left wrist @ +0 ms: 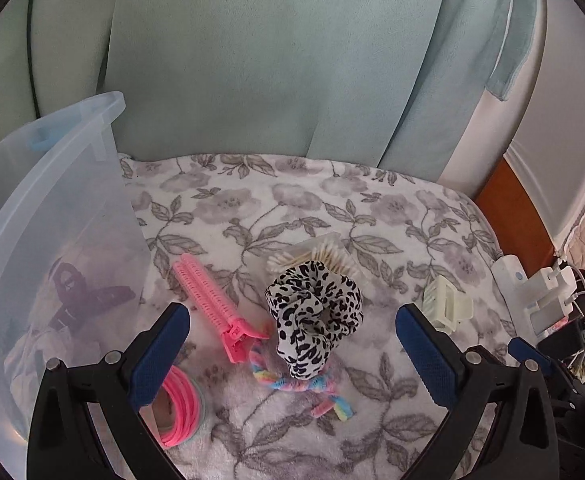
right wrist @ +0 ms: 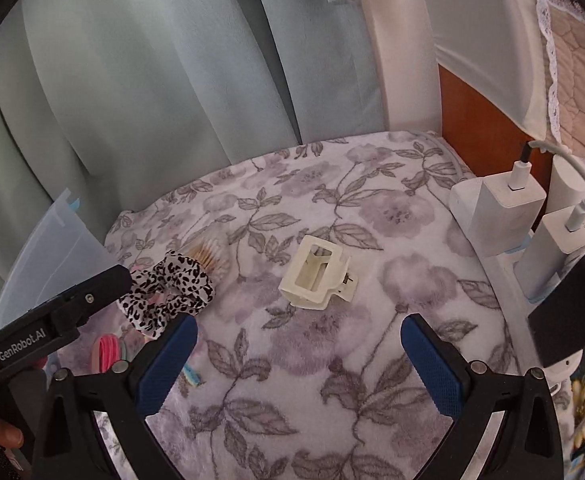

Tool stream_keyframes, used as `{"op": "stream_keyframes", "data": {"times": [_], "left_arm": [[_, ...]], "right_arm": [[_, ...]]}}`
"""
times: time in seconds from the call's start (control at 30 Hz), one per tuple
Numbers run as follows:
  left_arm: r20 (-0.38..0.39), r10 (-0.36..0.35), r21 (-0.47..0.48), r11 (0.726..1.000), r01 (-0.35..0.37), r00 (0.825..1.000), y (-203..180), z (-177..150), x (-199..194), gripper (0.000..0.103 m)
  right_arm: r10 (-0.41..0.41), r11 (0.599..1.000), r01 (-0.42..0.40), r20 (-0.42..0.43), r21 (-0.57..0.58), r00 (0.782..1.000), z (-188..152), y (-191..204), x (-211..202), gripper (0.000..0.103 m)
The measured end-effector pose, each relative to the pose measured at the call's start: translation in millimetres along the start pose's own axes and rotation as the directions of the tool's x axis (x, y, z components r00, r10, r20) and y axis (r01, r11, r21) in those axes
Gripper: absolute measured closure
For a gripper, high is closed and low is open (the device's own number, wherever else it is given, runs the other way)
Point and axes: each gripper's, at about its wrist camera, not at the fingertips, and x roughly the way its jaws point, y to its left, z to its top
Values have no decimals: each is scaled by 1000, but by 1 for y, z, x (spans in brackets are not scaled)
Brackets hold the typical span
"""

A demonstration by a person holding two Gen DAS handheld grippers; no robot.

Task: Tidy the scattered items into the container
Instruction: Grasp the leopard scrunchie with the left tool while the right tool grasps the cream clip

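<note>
A clear plastic container (left wrist: 52, 208) stands at the left and holds a dark purple claw clip (left wrist: 80, 294). On the floral blanket (left wrist: 392, 216) lie a leopard-print scrunchie (left wrist: 316, 312), a pink hair clip (left wrist: 212, 300), a rainbow braided tie (left wrist: 292, 384), pink hair bands (left wrist: 180, 412), a pack of cotton swabs (left wrist: 324, 254) and a cream claw clip (left wrist: 448, 306). My left gripper (left wrist: 292, 360) is open just in front of the scrunchie. My right gripper (right wrist: 298, 364) is open, a little short of the cream claw clip (right wrist: 320, 276). The scrunchie (right wrist: 168, 292) shows at its left.
Pale green curtains (left wrist: 272, 60) hang behind the blanket. White chargers with cables (right wrist: 500, 208) and a power strip (left wrist: 532, 292) crowd the right edge, beside a wooden panel (right wrist: 480, 128). The left gripper's black body (right wrist: 48, 320) crosses the right wrist view at the left.
</note>
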Motion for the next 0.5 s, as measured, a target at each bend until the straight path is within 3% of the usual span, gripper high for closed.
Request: {"op": "stream_keyframes", "data": {"times": [0.23,0.5], "left_arm": [[-40,29,10,1000,-29,999,3,1,25,1],[-8,89,22,996,-89,996,1,1,36,1]], "right_arm": [[-38,999,38,-19,12,999,7,-5,27,3],[-87,996,87,-31,4,996,11,-5,49,7]]}}
